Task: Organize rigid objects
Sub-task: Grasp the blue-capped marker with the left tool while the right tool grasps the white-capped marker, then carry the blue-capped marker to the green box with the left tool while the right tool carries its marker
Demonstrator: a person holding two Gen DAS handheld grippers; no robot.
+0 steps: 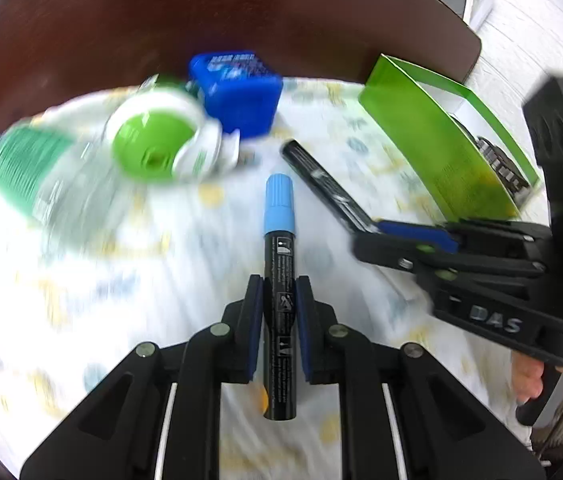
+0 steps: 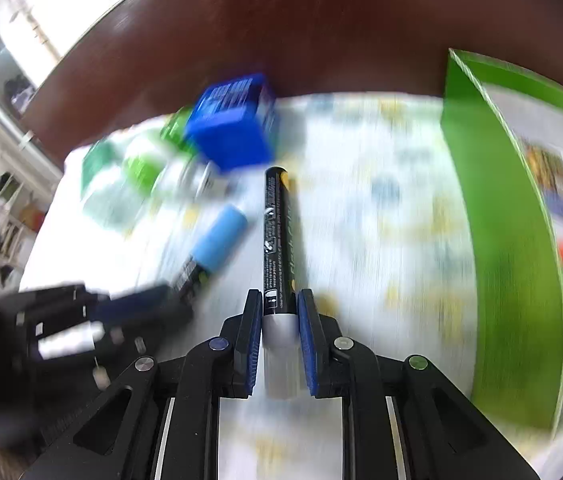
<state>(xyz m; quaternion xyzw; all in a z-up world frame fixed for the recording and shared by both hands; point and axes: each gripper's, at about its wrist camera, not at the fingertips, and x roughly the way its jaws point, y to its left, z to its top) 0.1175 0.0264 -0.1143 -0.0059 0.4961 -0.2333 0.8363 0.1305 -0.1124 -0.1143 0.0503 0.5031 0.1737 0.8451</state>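
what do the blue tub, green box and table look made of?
Blue tub: likely moulded plastic, uniform saturated colour, soft sheen. Green box: probably printed cardboard, thin flat panels with sharp folds. Table: looks like dark polished wood or veneer, reddish-brown with glare; blur hides any grain.

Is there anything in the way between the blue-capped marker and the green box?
Yes. The black marker lies on the cloth between the blue-capped marker and the green box, and the right gripper holding it sits there too. The left gripper holds the blue-capped one.
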